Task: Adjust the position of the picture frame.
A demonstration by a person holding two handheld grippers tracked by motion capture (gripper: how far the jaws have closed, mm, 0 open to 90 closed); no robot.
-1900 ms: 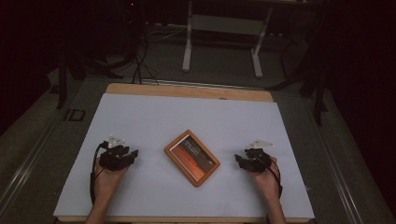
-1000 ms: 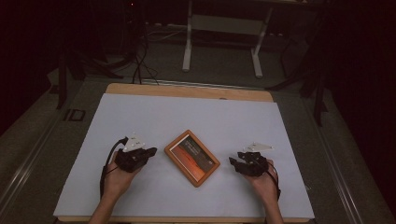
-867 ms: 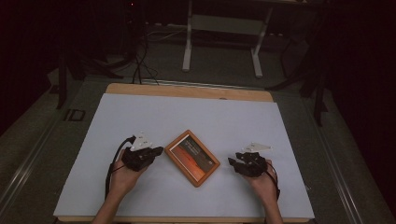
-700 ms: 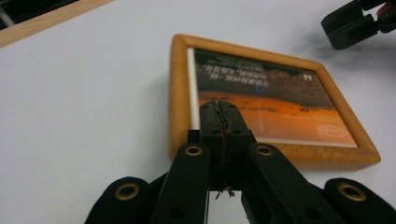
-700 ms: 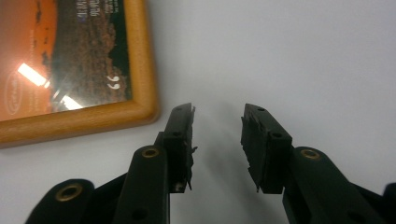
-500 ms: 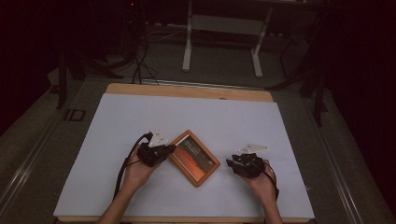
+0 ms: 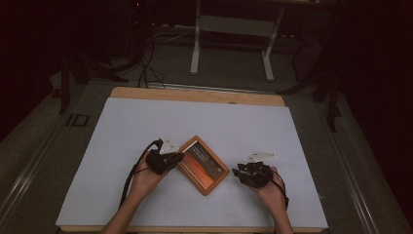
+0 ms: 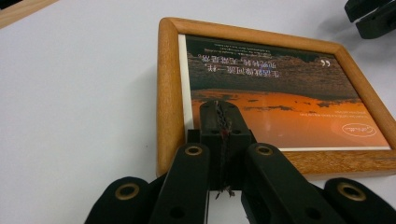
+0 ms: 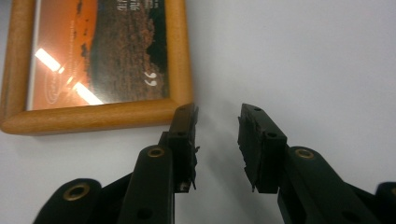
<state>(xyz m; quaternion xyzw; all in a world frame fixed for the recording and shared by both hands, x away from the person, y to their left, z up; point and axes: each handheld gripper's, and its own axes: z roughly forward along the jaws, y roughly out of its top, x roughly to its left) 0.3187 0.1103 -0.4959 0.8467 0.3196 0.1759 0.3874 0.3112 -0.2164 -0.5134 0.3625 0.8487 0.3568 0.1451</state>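
Picture frame (image 7: 202, 165) is what you are working on, but start from the biggest thing: the white tabletop (image 7: 146, 122) spreads under everything, with a wooden edge showing along its far side. The wooden picture frame lies flat on it, a little toward you from the middle, turned like a diamond with one corner pointing at about 11 o'clock, and it holds an orange sunset print.

Your left claw (image 7: 176, 158) sits at the frame's 9 o'clock side. In the left gripper view its jaws are pressed fully together with nothing between them, and the closed tips (image 8: 223, 122) reach over the near wooden rail onto the print; I cannot tell whether they touch it.

Your right claw (image 7: 237, 172) is at the frame's 3 o'clock, just beside its corner. Its jaws have just been closing and now stand partly apart over bare tabletop, gripping nothing; the left jaw's tip (image 9: 187, 122) is close against the frame's corner.
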